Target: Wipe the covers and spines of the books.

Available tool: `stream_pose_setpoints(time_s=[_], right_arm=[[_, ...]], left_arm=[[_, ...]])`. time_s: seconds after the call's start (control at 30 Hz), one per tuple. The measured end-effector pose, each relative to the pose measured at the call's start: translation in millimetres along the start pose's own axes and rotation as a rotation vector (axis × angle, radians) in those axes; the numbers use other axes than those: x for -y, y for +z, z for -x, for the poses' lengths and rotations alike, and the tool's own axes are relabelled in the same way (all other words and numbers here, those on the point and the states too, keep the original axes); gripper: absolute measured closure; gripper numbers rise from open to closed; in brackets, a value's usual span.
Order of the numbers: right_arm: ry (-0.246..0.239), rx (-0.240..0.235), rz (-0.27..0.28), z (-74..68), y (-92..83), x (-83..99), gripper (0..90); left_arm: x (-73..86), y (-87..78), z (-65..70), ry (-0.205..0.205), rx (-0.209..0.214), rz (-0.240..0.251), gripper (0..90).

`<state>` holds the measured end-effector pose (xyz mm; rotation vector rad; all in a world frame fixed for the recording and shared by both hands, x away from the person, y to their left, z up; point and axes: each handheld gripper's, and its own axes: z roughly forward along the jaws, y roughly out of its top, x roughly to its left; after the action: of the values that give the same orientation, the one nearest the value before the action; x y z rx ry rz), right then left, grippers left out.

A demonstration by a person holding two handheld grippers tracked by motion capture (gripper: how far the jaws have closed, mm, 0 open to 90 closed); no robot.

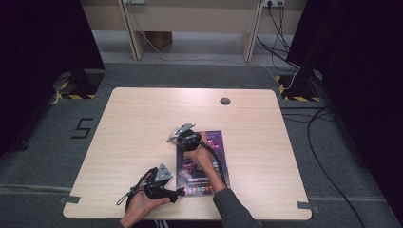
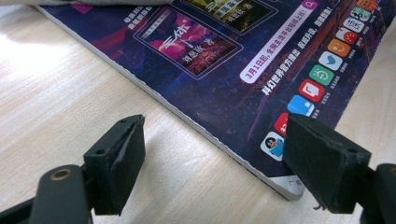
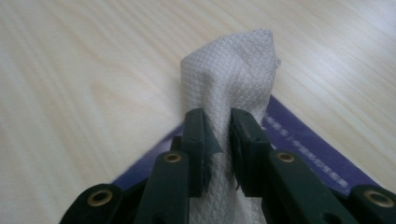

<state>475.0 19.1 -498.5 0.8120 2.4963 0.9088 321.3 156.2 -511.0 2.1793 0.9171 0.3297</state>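
Observation:
A dark purple magazine [image 1: 203, 164] lies flat on the wooden table [image 1: 142, 118], near its front edge. My right gripper [image 1: 183, 138] sits over the magazine's far left corner. In the right gripper view it [image 3: 224, 140] is shut on a folded white paper towel [image 3: 233, 79], which sticks out past the jaws above the magazine's corner [image 3: 308, 149]. My left gripper [image 1: 178, 193] rests by the magazine's near left corner. Its jaws [image 2: 219, 158] stand open, with the magazine's cover [image 2: 224, 70] beyond them and one black pad [image 2: 322, 163] over the corner edge, nothing gripped.
A round cable grommet [image 1: 225, 100] sits in the table's far side. Bare wood [image 1: 133, 123] spreads to the left and behind the magazine. Cables [image 1: 328, 156] trail on the floor at the right. Tape marks [image 1: 71, 199] the table's front corners.

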Motion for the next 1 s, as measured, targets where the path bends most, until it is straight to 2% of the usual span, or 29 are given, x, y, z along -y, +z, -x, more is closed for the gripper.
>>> stream_pose_setpoints(time_s=[0.1,0.2,0.27,0.37,0.47,0.53,0.6,0.83,0.93,1.0], right_arm=[[0.013,-0.003,-0.001,5.0,-1.4,2.2,76.6],[0.056,0.031,-0.005,18.5,-3.7,8.0,76.5],[0.068,0.075,-0.021,28.6,-6.5,11.7,76.3],[0.144,0.064,-0.009,38.2,-9.7,18.8,76.2],[0.096,0.070,-0.016,33.5,-10.7,17.7,76.3],[0.091,0.040,-0.012,27.6,-10.4,16.0,76.3],[0.071,0.039,-0.015,21.9,-8.7,12.6,76.2],[0.078,0.073,-0.028,23.7,-0.1,2.9,76.2],[0.061,0.038,-0.028,17.5,-3.5,4.7,76.2],[0.031,0.015,-0.019,10.8,-6.7,7.7,76.3]], left_arm=[[0.5,-0.1,-1.3,-0.012,0.002,-0.001,20.8],[0.4,-1.7,-2.0,0.001,-0.020,-0.002,21.1],[0.8,-2.2,-4.0,-0.002,-0.028,-0.001,21.4],[1.4,-2.2,-4.9,-0.013,-0.025,0.001,21.5],[0.8,-2.3,-4.5,-0.012,-0.028,-0.004,21.7],[0.9,-2.5,-3.8,-0.010,-0.032,-0.003,21.7],[0.7,-2.3,-4.0,-0.008,-0.029,-0.003,22.0],[1.0,-2.4,-4.1,-0.011,-0.027,-0.001,22.3],[1.3,-2.4,-4.1,-0.011,-0.027,0.002,22.3],[1.5,-2.2,-4.4,-0.020,-0.025,0.001,22.0]])
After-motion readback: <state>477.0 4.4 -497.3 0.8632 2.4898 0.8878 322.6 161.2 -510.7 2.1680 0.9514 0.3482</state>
